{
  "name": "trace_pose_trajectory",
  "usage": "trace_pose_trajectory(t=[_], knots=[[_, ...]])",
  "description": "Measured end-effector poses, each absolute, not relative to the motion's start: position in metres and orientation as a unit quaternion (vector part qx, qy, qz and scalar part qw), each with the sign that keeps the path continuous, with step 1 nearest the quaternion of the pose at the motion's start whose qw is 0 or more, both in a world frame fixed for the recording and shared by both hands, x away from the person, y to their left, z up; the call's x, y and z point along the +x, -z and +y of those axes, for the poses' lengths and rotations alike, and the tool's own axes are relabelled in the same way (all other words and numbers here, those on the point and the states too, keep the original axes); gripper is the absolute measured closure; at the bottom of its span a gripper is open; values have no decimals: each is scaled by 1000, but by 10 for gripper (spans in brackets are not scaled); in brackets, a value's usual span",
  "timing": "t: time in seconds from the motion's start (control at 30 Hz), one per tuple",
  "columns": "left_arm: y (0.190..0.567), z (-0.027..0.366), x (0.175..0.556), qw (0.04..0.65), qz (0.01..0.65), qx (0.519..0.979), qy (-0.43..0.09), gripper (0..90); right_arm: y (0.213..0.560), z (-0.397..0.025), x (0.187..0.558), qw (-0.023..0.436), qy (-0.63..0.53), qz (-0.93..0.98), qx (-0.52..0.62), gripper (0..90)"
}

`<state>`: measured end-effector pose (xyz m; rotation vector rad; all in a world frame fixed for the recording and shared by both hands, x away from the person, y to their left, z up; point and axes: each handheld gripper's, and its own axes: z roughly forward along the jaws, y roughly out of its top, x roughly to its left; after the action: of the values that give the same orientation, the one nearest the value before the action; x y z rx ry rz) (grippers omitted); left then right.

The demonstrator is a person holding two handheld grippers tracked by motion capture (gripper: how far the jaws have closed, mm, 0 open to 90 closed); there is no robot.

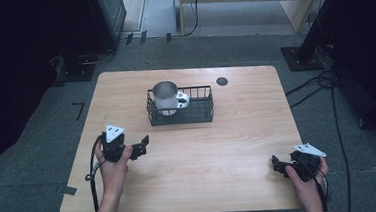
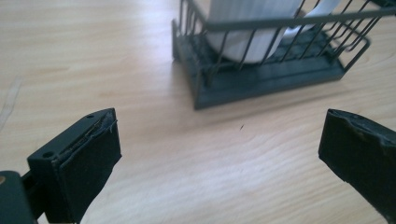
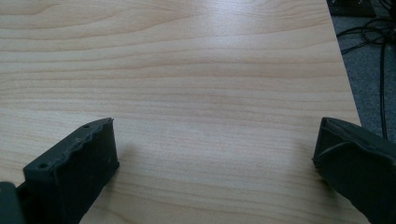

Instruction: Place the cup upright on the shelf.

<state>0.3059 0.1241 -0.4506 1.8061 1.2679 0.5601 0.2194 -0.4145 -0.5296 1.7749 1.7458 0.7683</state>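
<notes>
The mug (image 1: 166,97) stands upright in the left part of the basket (image 1: 202,116); the left gripper view cuts off its top. Both the left gripper (image 1: 141,145) and right gripper (image 1: 276,164) gape wide, empty, over the table (image 1: 219,154).

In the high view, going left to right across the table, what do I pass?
left gripper → white mug inside the black wire basket → dark round spot on the tabletop → right gripper.

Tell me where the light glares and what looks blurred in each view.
High view: surroundings dark, table evenly lit. Left gripper view: pale glare on the wood left of the basket, near jaws soft. Right gripper view: bright sheen at the tabletop's far edge, jaws blurred.
</notes>
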Motion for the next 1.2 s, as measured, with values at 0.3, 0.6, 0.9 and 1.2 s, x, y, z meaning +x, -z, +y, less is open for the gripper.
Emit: trace_pose_trajectory(t=[0.3, 0.6, 0.9, 1.2], knots=[[485, 157, 288, 399, 539, 712, -210, 0, 530, -414, 219, 265, -284, 646, 657, 0], [506, 187, 269, 382, 563, 702, -210, 0, 530, -414, 219, 265, -284, 646, 657, 0], [513, 204, 256, 357, 571, 705, -222, 0, 530, -414, 219, 265, -284, 646, 657, 0], [516, 221, 244, 332, 571, 715, -230, 0, 530, -414, 219, 265, -284, 646, 657, 0]])
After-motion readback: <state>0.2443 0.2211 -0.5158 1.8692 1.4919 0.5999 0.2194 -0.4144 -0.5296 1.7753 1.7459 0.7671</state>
